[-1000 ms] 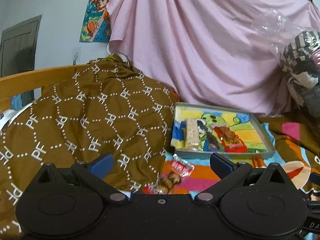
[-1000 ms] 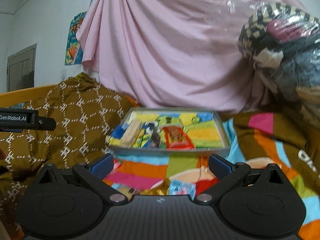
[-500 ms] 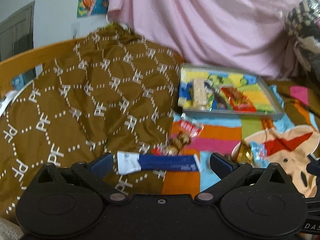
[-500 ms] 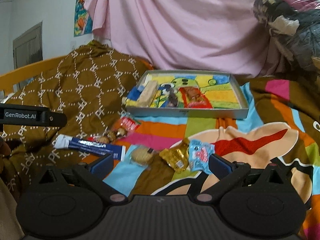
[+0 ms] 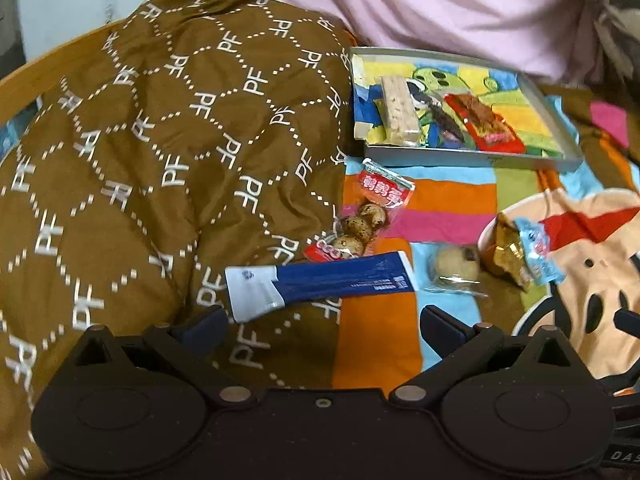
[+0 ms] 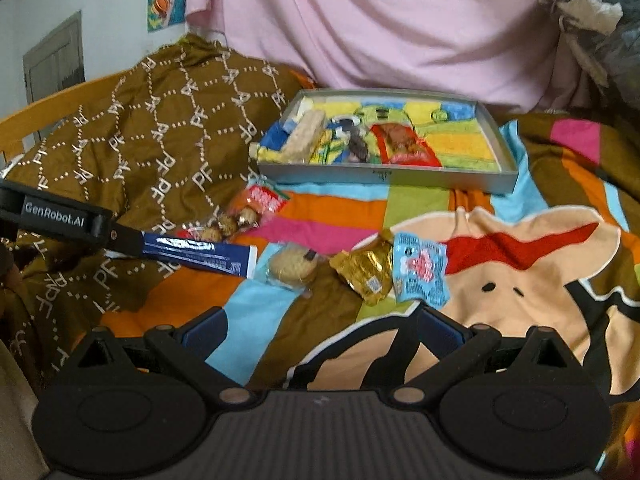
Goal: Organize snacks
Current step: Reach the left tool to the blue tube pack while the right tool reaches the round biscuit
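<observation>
Loose snacks lie on the colourful bedspread. A long blue-and-white packet (image 5: 320, 284) (image 6: 200, 254) lies just ahead of my open left gripper (image 5: 322, 330), untouched; one of its fingers (image 6: 120, 236) shows beside the packet's white end. Behind it sits a clear packet of speckled eggs with a red label (image 5: 364, 216) (image 6: 244, 214). A wrapped round cookie (image 5: 456, 266) (image 6: 290, 266), a gold packet (image 6: 366, 272) and a light-blue packet (image 6: 420, 274) lie just beyond my open, empty right gripper (image 6: 322, 328). The grey tray (image 5: 472, 158) (image 6: 384, 176) holds a beige bar (image 5: 398, 110), a dark snack and a red packet (image 5: 486, 124).
A bulky brown quilt with white "PF" lettering (image 5: 160, 152) rises on the left and reaches under the blue packet. A pink sheet (image 6: 400, 28) hangs behind the tray. A bundle in plastic (image 6: 592, 12) sits at the far right. A wooden bed rail (image 6: 52, 108) runs along the left.
Both views have tipped down and moved closer to the bedspread, bringing the loose snacks in front of the fingers. Both grippers stay open and hold nothing.
</observation>
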`<action>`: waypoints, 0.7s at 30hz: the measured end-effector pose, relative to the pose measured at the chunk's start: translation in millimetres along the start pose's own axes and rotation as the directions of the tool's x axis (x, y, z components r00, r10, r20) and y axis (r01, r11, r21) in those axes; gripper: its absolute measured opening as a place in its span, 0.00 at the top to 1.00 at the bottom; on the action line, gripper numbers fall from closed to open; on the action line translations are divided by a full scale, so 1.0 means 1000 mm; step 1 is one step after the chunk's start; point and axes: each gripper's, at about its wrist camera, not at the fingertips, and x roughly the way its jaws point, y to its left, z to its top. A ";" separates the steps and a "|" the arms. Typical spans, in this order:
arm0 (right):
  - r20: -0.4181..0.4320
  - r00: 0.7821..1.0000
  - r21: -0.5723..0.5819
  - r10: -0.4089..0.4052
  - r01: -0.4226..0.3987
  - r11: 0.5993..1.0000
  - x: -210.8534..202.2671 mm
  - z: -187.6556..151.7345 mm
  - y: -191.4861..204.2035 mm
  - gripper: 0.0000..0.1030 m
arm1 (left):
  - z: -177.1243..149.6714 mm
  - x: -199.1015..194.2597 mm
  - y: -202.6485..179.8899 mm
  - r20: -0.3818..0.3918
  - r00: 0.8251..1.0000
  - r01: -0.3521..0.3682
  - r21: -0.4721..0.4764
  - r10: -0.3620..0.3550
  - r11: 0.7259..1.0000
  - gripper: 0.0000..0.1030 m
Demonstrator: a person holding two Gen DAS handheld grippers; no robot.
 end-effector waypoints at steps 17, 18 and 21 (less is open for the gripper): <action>-0.135 0.983 -0.213 0.122 -0.149 0.966 0.051 0.033 -0.003 0.00 | 0.033 0.054 0.016 -0.111 0.992 0.077 0.096 -0.067 0.992 0.01; -0.135 0.983 -0.236 0.127 -0.156 0.959 0.055 0.035 -0.003 0.00 | 0.035 0.058 0.018 -0.119 0.990 0.083 0.083 -0.073 0.993 0.01; -0.138 0.977 -0.274 0.165 -0.198 0.941 0.069 0.039 -0.004 0.00 | 0.039 0.066 0.017 -0.112 0.991 0.082 0.092 -0.072 0.992 0.01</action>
